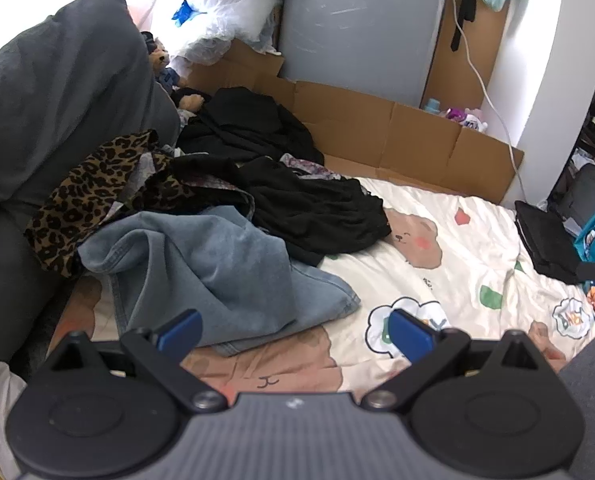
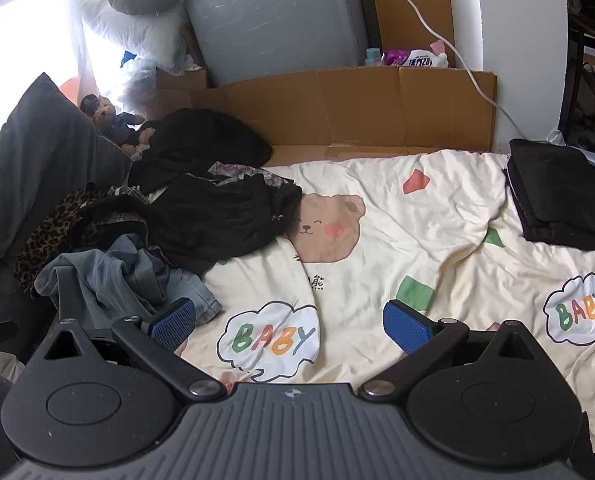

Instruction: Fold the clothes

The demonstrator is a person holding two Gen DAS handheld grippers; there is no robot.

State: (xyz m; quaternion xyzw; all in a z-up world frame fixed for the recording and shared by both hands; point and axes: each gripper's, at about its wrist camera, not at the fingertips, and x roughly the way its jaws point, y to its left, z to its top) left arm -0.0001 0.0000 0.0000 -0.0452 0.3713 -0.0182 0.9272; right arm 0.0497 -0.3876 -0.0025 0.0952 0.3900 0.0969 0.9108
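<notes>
Denim jeans (image 1: 217, 264) before spread left hand-held gripper (image 1: 297, 334), folded black garment (image 2: 557, 200) clearer beyond spread right hand-held gripper (image 2: 289, 326)

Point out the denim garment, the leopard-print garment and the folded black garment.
denim garment (image 1: 217, 264): left wrist view, crumpled middle.
leopard-print garment (image 1: 93, 192): left wrist view, spotted centre.
folded black garment (image 2: 557, 192): right wrist view, top face.

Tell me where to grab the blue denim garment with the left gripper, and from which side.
Take the denim garment by its hemmed edge lying flat on the bear-print sheet, nearest the open left gripper. Come in low from the front, one finger sliding under the hem. That edge looks free and thin; the raised folds behind are bulky and run into the leopard-print garment and black clothes.
</notes>
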